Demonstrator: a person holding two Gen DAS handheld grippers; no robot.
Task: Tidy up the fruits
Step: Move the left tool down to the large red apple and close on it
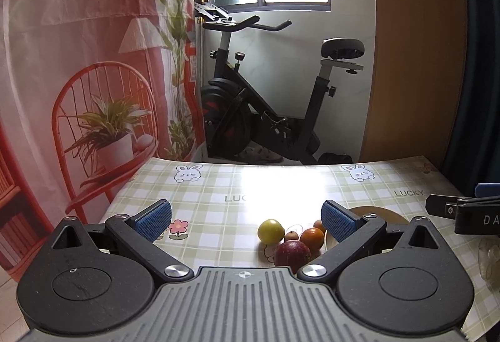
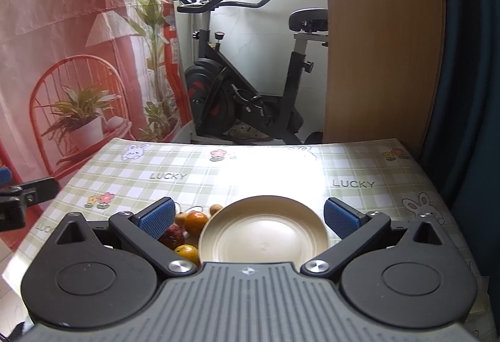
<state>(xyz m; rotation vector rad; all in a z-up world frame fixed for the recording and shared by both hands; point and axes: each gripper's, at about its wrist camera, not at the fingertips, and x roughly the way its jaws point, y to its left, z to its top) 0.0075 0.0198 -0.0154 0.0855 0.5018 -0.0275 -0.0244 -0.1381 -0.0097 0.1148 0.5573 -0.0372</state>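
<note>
right wrist view: empty plate [image 2: 264,235] on the table, fruits [image 2: 195,221] clustered just left of the plate; both grippers [image 2: 248,217] hover spread wide, holding nothing; sorting seems unstarted; next, grasp one fruit.

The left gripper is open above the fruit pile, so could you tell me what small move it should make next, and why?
Probably lower the left gripper around the red apple, then close. Its jaws stand wide open and empty, the apple lies nearest between them, and the plate beside the pile holds no fruit yet. The right gripper is open above that plate.
</note>
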